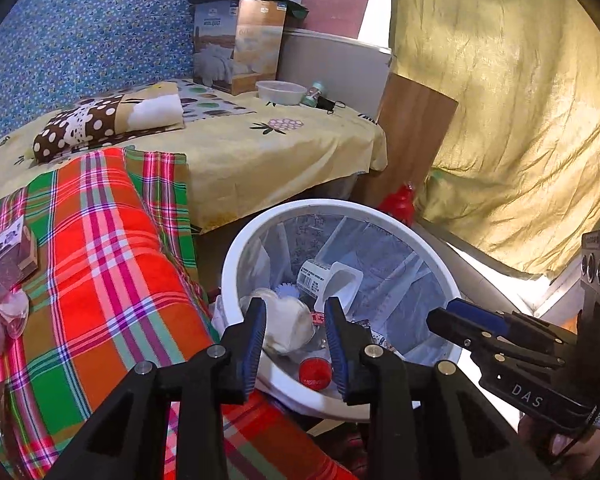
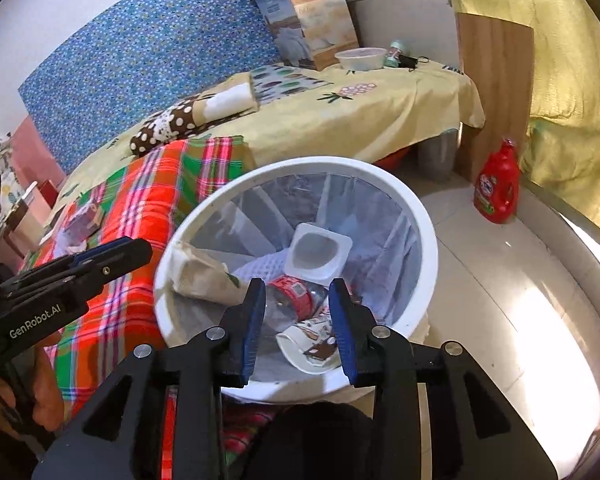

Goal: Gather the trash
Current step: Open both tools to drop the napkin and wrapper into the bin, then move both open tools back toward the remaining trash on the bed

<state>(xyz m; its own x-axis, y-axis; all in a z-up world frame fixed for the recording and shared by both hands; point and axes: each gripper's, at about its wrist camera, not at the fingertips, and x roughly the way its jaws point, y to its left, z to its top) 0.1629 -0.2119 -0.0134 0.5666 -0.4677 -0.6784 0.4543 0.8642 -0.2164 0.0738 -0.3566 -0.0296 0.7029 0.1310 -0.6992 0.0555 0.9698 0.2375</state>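
While fingers (image 2: 255,322) gape, bottle (image 2: 290,300) beneath, unheld

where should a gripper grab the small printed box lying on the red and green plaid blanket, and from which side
Probably across the two long side faces of the small printed box, coming down from above. It lies flat on the red and green plaid blanket, so its underside is out of reach, and crumpled clear plastic wrap crowds its near end.

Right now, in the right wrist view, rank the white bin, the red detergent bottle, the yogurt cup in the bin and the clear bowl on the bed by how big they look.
1. White bin, by far.
2. Yogurt cup and red detergent bottle: look alike, and the cup is nearer, so unranked.
3. Clear bowl, though it sits farthest away.
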